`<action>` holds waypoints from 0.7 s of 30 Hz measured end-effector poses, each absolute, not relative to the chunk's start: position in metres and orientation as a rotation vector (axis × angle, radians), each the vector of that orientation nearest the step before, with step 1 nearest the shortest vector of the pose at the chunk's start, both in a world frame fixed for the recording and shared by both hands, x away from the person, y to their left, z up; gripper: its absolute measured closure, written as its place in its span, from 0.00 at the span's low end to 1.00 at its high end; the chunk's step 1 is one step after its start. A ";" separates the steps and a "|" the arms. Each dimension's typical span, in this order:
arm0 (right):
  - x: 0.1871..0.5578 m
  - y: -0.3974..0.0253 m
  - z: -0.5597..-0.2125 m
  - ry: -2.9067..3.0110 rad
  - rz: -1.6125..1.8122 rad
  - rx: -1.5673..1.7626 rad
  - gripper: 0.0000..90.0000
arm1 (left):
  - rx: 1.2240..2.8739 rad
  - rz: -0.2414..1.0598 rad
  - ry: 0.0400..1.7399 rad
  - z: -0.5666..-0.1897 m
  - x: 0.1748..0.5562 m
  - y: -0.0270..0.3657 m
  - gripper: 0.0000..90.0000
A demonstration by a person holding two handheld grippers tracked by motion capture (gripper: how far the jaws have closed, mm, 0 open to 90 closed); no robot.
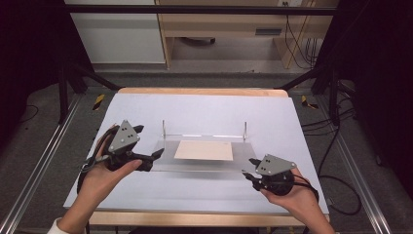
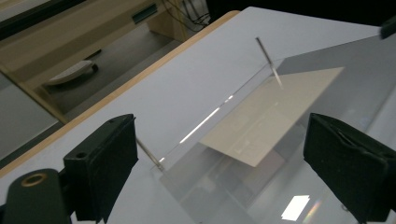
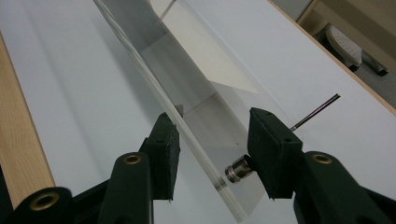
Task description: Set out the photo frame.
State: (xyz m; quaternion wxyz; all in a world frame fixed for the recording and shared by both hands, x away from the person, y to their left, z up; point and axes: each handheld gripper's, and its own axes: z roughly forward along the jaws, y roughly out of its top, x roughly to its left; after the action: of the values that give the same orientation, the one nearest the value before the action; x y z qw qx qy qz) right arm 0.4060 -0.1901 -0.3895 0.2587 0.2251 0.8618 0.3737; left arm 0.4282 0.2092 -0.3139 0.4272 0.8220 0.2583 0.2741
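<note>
A clear acrylic frame (image 1: 204, 163) lies flat in the middle of the white table, with a cream sheet (image 1: 203, 150) inside it and a thin metal rod (image 1: 163, 129) upright at each back corner. My left gripper (image 1: 148, 141) is open at the frame's left end. In the left gripper view its jaws stand wide apart around the frame's corner (image 2: 163, 165), and the cream sheet (image 2: 271, 112) lies beyond. My right gripper (image 1: 250, 169) is open at the frame's right front corner. In the right gripper view its jaws straddle the acrylic edge (image 3: 205, 163) beside a small metal stud (image 3: 238, 169) without touching it.
The white table top (image 1: 204, 109) has a wooden rim (image 1: 199, 91) at the back. Black posts (image 1: 63, 87) and aluminium rails (image 1: 36, 165) flank it. Cables (image 1: 341, 195) trail on the floor at the right. A wooden cabinet (image 1: 229, 27) stands behind.
</note>
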 end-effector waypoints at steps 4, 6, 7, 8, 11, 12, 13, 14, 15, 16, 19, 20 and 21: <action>0.409 -0.190 -0.386 2.338 1.021 0.619 0.61 | 2.079 0.709 0.594 -0.314 0.417 0.202 0.11; 0.410 -0.191 -0.384 2.339 1.031 0.624 0.61 | 2.093 0.721 0.588 -0.316 0.414 0.198 0.13; 0.411 -0.191 -0.383 2.342 1.036 0.626 0.62 | 2.101 0.714 0.580 -0.317 0.412 0.197 0.13; 0.413 -0.191 -0.381 2.344 1.038 0.621 0.62 | 2.106 0.706 0.568 -0.318 0.410 0.196 0.14; 0.415 -0.192 -0.378 2.345 1.049 0.625 0.63 | 2.128 0.708 0.532 -0.321 0.405 0.192 0.16; 0.417 -0.192 -0.376 2.346 1.052 0.626 0.63 | 2.136 0.706 0.518 -0.322 0.404 0.190 0.16; 0.418 -0.192 -0.375 2.349 1.053 0.623 0.63 | 2.140 0.713 0.505 -0.323 0.402 0.188 0.16; 0.419 -0.192 -0.374 2.351 1.054 0.625 0.63 | 2.145 0.720 0.494 -0.324 0.401 0.188 0.18; 0.419 -0.192 -0.373 2.352 1.054 0.623 0.64 | 2.150 0.723 0.484 -0.324 0.399 0.187 0.20; 0.420 -0.192 -0.373 2.354 1.054 0.628 0.64 | 2.148 0.723 0.474 -0.325 0.397 0.186 0.20; 0.422 -0.193 -0.371 2.361 1.055 0.626 0.64 | 2.165 0.761 0.450 -0.329 0.394 0.186 0.27; 0.422 -0.193 -0.371 2.364 1.057 0.631 0.64 | 2.172 0.769 0.440 -0.329 0.394 0.185 0.29; 0.422 -0.193 -0.370 2.364 1.058 0.629 0.64 | 2.181 0.769 0.430 -0.331 0.394 0.185 0.31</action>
State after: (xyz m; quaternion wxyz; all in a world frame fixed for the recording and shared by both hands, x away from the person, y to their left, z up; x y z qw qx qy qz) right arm 0.4222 -0.1929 -0.3702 0.2357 0.2294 0.8620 0.3858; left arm 0.3936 0.1846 -0.3309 0.3846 0.8559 0.1687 0.3018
